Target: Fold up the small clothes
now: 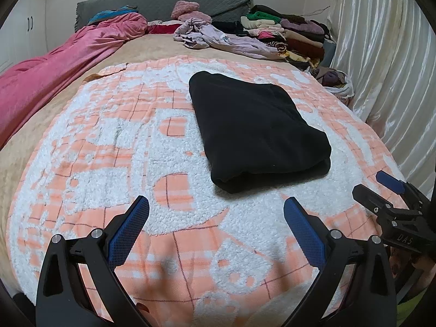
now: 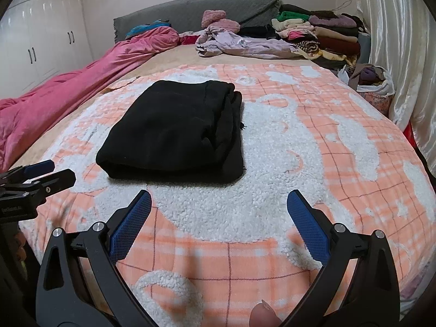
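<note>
Lying folded mid-blanket (image 1: pixel 109 141) on the bed: black garment (image 1: pixel 256 130), long axis near-to-far (slightly skewed), fold edge nearest. Left gripper (image 1: pixel 216 234) and right gripper (image 2: pixel 219 229) both spread wide, empty.

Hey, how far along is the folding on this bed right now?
Done: the black garment lies folded on the checked blanket, and a stack of folded clothes sits by the headboard. In hand: nothing; the left gripper and right gripper are both open and empty. Left: the crumpled lilac garment looks unfolded.
</note>
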Action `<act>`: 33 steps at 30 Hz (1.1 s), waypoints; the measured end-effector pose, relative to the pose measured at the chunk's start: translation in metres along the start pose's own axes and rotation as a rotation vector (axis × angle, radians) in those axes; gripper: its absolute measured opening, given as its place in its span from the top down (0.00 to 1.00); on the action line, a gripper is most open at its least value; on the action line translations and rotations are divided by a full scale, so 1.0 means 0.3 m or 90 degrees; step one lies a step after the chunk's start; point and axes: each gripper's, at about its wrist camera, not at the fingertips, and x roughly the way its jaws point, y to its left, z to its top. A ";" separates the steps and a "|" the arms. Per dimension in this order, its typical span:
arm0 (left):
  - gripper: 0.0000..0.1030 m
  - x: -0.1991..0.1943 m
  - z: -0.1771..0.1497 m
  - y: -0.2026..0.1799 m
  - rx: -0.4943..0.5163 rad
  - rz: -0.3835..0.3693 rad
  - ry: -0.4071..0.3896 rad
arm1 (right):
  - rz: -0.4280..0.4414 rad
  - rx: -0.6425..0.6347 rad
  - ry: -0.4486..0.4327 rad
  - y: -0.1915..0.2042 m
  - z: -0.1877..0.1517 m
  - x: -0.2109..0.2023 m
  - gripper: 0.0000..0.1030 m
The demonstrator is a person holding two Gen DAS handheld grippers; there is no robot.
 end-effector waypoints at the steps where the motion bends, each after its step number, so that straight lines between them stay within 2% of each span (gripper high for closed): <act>1: 0.04 0.001 0.000 0.001 -0.001 -0.001 0.001 | -0.001 0.001 0.000 -0.002 -0.001 -0.001 0.09; 33: 0.04 -0.003 -0.010 0.037 0.013 0.025 0.017 | -0.041 0.014 0.003 -0.026 -0.021 -0.054 0.09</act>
